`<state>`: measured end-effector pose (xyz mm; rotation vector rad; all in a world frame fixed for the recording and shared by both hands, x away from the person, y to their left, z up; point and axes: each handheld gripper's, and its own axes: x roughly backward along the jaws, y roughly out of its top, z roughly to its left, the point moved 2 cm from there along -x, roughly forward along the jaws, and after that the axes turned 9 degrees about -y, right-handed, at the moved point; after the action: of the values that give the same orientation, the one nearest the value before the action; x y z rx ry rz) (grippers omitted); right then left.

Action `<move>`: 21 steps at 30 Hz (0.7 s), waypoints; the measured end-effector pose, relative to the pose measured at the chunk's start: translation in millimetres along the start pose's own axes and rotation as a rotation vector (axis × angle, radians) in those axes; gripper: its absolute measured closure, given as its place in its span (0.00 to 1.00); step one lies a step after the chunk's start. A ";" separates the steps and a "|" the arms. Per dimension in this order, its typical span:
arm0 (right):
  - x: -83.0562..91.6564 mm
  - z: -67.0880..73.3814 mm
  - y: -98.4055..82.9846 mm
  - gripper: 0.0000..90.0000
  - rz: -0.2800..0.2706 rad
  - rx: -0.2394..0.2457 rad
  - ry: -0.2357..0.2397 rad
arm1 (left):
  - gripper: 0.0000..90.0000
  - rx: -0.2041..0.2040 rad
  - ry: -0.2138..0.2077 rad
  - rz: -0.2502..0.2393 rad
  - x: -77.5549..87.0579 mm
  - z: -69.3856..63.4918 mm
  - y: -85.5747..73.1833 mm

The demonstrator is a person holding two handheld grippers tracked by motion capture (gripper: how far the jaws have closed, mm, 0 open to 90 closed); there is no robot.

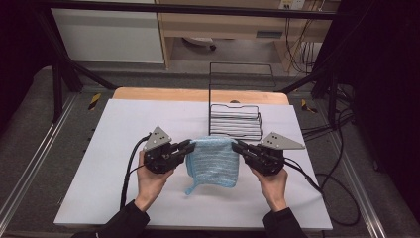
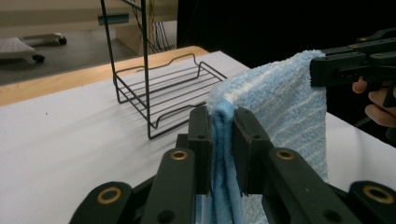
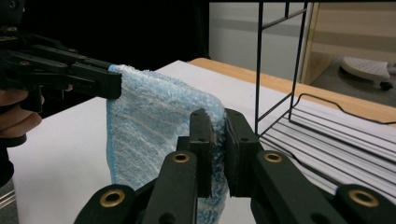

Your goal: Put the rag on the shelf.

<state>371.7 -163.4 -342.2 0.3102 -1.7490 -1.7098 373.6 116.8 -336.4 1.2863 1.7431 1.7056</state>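
The left gripper (image 2: 223, 135) and right gripper (image 3: 218, 140) are each clenching an upper corner of the blue towel (image 1: 213, 161), hanging above the white table (image 1: 99, 163), near the wire rack (image 1: 236, 121).

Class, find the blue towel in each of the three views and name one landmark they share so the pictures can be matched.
High view: blue towel at centre, hanging between the two grippers.
Left gripper view: it runs from the near jaws up to the right.
Right gripper view: it hangs left of centre.
Shared landmark: the black wire rack on the table.

blue towel (image 2: 280, 107) between black jaws
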 end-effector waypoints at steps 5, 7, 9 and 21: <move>5.7 -0.7 10.6 0.92 -0.038 0.002 -0.017 | 0.87 -0.002 -0.003 -0.037 -1.5 -1.2 10.4; 7.1 -2.0 13.7 0.92 -0.051 0.003 -0.024 | 0.87 -0.002 -0.006 -0.048 -2.8 -1.6 14.0; 7.8 -2.4 14.9 0.92 -0.053 0.003 -0.028 | 0.87 -0.004 -0.008 -0.055 -3.5 -1.9 15.9; 19.0 -9.7 50.1 0.92 -0.155 0.024 -0.093 | 0.87 -0.021 -0.019 -0.135 -13.0 -8.2 47.6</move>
<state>377.0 -176.5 -289.6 0.3914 -1.8562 -1.8398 389.7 94.1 -294.8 1.1443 1.7546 1.6266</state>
